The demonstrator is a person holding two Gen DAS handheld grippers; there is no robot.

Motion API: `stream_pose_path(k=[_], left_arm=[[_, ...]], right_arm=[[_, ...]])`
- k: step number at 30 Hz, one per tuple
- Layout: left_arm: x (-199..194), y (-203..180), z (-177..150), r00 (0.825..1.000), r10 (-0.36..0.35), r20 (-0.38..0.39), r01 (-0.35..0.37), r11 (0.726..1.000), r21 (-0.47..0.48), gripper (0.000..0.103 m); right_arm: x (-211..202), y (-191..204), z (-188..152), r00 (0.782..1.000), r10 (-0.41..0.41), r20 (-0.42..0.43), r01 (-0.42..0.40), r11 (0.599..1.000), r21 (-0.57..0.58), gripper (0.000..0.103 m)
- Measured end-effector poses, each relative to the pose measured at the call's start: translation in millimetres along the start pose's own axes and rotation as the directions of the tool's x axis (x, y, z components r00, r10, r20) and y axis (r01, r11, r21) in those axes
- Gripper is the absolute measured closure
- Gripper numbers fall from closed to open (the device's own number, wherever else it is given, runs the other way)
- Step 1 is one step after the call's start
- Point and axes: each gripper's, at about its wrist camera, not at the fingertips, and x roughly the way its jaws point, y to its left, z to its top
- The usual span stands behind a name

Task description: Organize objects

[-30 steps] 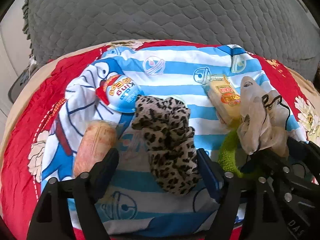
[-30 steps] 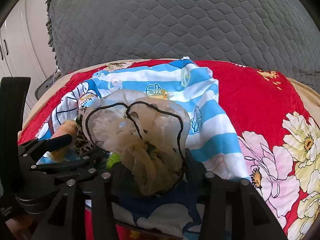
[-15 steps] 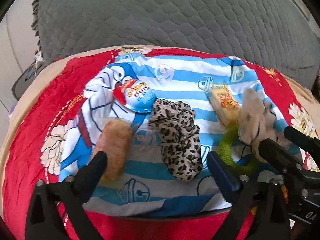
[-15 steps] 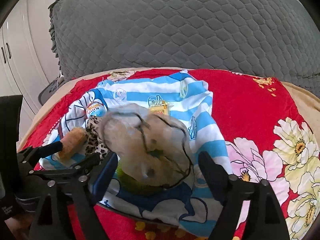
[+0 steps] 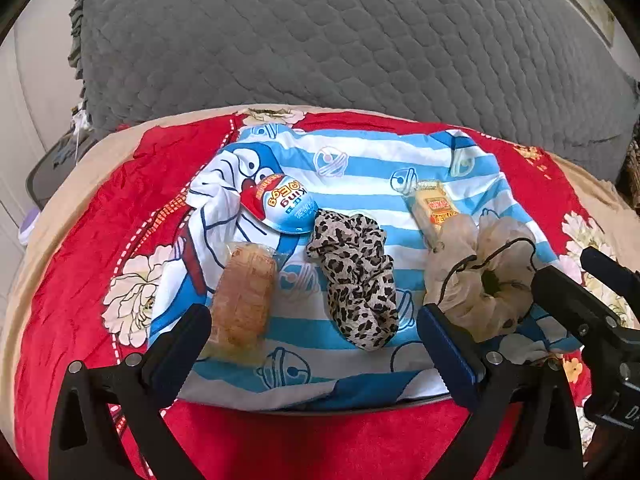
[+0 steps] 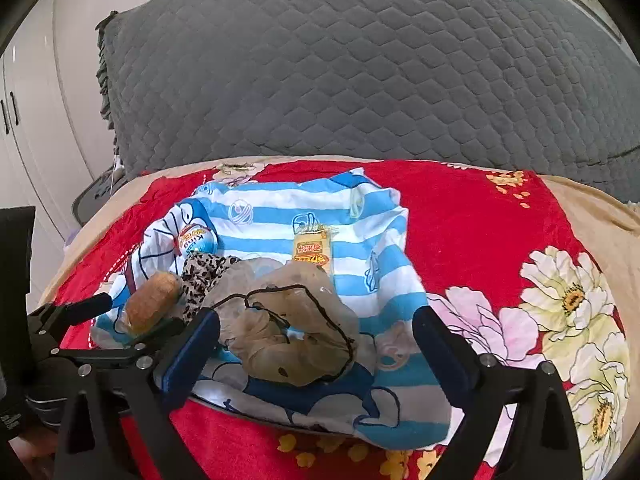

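Note:
A blue-and-white striped cartoon cloth (image 5: 360,168) lies on a red floral blanket. On it rest a leopard scrunchie (image 5: 356,280), a sheer beige scrunchie (image 5: 484,276) (image 6: 288,336), a wrapped bun (image 5: 244,292), a blue toy egg (image 5: 288,204) and a yellow snack packet (image 5: 434,208). My left gripper (image 5: 316,332) is open, just short of the leopard scrunchie and touching nothing. My right gripper (image 6: 316,328) has its jaws opening. The beige scrunchie lies loose between and ahead of them, clear of both pads.
A grey quilted pillow (image 5: 340,40) fills the far side behind the blanket (image 6: 480,232). White cupboard doors (image 6: 24,120) stand at the left. The right gripper's fingers (image 5: 560,292) cross the left wrist view's right edge beside the beige scrunchie.
Both grippers opened wider and drew back and up. The left one let go of the leopard scrunchie. The right one let go of the beige scrunchie, which settled onto the cloth over a green ring.

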Motion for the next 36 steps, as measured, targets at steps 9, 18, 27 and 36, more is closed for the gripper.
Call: stream_pose_path(k=[9,18,27,36], left_arm=[[-21.5,6.3,-1.1,1.0,0.016,0.024,-0.016,1.0,-0.003,0.001],[-51.0,12.8,-5.9,0.998,0.025,0.055,-0.024,1.0,-0.018,0.001],[-85.2,15.6,-10.1,0.995,-0.002,0.095,0.005,0.999,-0.034,0.001],[-129.0,13.4,-12.7,0.989,0.008,0.15,-0.007,1.0,-0.012,0.001]], right_arm=[[-20.3,2.9,1.7,1.0,0.001,0.007,-0.001,1.0,0.005,0.005],[-49.4,14.7,4.2,0.999,-0.005,0.045,0.006,1.0,-0.024,0.004],[-85.0,26.3,3.1,0.995,0.002,0.102,0.002,0.999,-0.038,0.002],[-133.2,33.3,4.3,0.984,0.003,0.179,0.004,0.999,-0.037,0.001]])
